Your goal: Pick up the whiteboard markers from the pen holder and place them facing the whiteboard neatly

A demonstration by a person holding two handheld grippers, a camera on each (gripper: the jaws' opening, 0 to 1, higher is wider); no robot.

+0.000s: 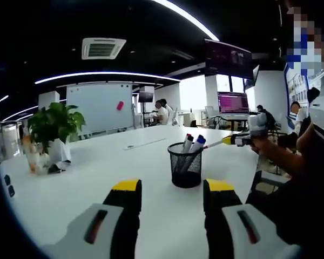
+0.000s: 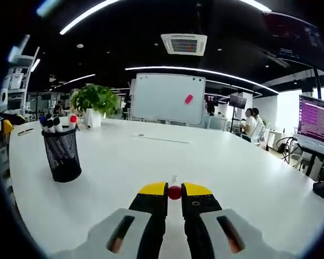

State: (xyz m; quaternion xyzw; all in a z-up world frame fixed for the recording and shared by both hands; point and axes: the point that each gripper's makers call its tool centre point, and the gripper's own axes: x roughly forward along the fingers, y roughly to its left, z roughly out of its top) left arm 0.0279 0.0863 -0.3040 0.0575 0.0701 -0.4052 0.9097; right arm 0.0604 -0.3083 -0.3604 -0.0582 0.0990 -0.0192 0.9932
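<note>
A black mesh pen holder (image 1: 186,164) stands on the white table (image 1: 97,178) just ahead of my left gripper (image 1: 173,189), whose jaws are open and hold nothing. Markers (image 1: 193,143) with blue and dark caps stick up out of it. Past the holder's right side my right gripper (image 1: 238,140) holds a white marker (image 1: 216,143) level above the table. In the right gripper view, my right gripper (image 2: 174,190) is shut on that red-capped marker (image 2: 174,193), low over the table. It points toward the whiteboard (image 2: 169,98). The pen holder (image 2: 62,154) stands far left.
A potted plant (image 1: 54,127) stands at the table's left, and the whiteboard (image 1: 100,106) rises behind the far edge. A screen (image 2: 316,121) and a dark mouse (image 2: 321,189) sit at the right. People (image 1: 162,110) sit in the background. A person's arm (image 1: 281,156) reaches in from the right.
</note>
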